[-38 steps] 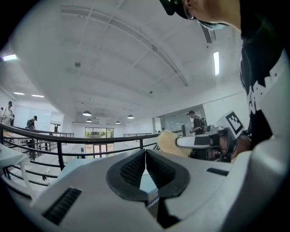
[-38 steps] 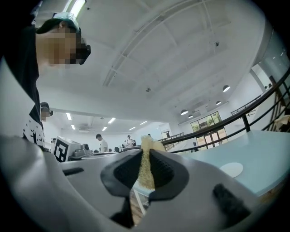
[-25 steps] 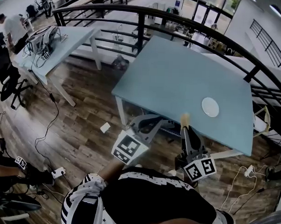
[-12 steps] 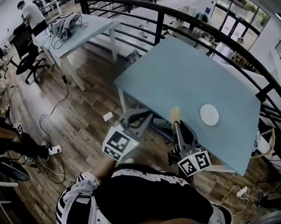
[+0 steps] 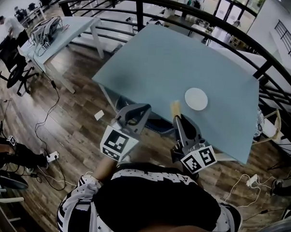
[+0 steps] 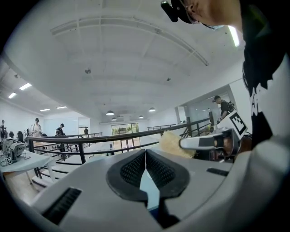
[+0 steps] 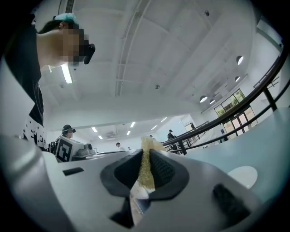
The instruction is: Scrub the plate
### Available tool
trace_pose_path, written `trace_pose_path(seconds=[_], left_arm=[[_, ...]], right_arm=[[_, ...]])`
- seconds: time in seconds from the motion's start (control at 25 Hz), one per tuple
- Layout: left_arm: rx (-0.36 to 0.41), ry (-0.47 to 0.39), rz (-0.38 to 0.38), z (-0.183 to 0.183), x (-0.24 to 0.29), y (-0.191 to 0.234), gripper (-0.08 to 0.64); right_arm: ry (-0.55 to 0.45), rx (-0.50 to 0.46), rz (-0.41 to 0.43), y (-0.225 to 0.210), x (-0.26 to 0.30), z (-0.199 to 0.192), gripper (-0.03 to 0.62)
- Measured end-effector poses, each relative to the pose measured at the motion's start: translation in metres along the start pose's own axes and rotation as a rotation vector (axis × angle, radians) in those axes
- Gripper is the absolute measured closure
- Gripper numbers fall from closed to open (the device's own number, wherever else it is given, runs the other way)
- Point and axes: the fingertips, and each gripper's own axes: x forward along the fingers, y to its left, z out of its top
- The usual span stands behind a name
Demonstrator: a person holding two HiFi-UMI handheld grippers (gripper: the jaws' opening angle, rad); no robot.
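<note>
At my left, by the near edge of the blue tabletop (image 5: pixel 152 65), the left gripper (image 5: pixel 137 108) hangs with its fingers (image 6: pixel 131 170) pressed together at the tips and nothing between them. A sliver of the tabletop shows through the gap lower down. My dark shirt (image 5: pixel 151 204) fills the bottom of the head view and hides my hands, so only the marker cubes and the gripper bodies stick out past it. Just to the right, the right gripper (image 5: pixel 176 118) has its fingers pinching a yellow sponge (image 5: pixel 175 107). The sponge's top pokes out past the tips, while its lower part is buried between the pads. Further right, the white plate (image 5: pixel 196 99) lies flat on the tabletop, near the sponge but apart from it. From the right gripper view, the plate's lower edge is cut off by the gripper's own body.
</note>
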Motion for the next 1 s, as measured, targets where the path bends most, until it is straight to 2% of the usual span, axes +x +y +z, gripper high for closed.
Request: trace_pose_path(seconds=[0.28, 0.68, 0.84, 1.0], left_arm=[[0.001, -0.004, -0.100, 0.006, 0.039, -0.060, 0.546], [0.030, -0.020, -0.290, 0.016, 0.090, -0.144, 0.546], [0.034, -0.011, -0.326, 0.015, 0.099, -0.157, 0.546], [0.015, -0.008, -0.336, 0.010, 0.110, -0.154, 0.546]], right_arm=[[-0.025, -0.010, -0.101, -0.033, -0.062, 0.016, 0.540], [-0.088, -0.020, -0.289, -0.079, -0.147, 0.037, 0.540], [-0.104, -0.021, -0.337, -0.092, -0.163, 0.041, 0.540], [-0.102, -0.037, -0.362, -0.101, -0.162, 0.044, 0.540]])
